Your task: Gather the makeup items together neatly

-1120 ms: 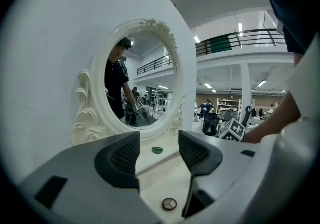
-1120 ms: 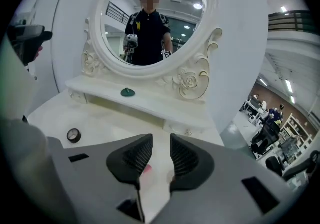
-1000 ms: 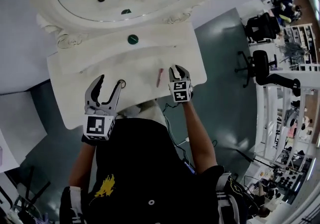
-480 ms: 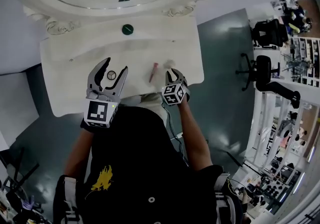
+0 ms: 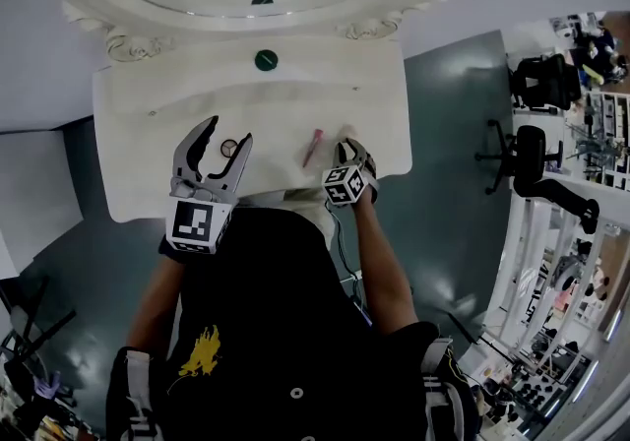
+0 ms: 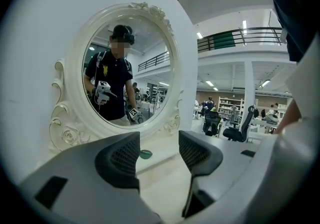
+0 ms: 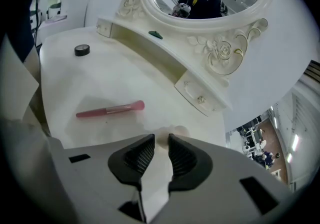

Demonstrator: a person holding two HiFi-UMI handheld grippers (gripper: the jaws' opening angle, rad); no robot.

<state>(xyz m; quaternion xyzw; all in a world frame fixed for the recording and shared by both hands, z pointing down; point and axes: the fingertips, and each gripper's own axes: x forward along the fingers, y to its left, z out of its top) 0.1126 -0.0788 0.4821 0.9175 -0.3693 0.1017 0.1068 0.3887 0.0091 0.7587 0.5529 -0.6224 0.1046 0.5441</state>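
Observation:
On the white vanity table (image 5: 148,168) lie a pink brush (image 5: 314,147) (image 7: 111,110), a small black round compact (image 5: 229,147) (image 7: 82,50) and a green round item (image 5: 266,60) (image 6: 145,154) near the mirror. My left gripper (image 5: 228,132) (image 6: 159,153) hovers open and empty, and from the head view the compact shows between its tips. My right gripper (image 5: 346,147) (image 7: 162,140) points down at the table's front right, jaws only narrowly apart. A pale beige puff (image 7: 175,130) lies right at its tips, partly hidden; I cannot tell whether they touch.
An ornate oval mirror (image 5: 108,6) (image 7: 215,43) stands along the table's back and reflects the person and the items. A small drawer front with a knob (image 7: 201,99) sits under it. The table's front edge is just under both grippers; office chairs (image 5: 536,149) stand off right.
My right gripper has sunk toward the tabletop beside the brush and rolled. My left gripper has shifted so the black compact now shows between its tips.

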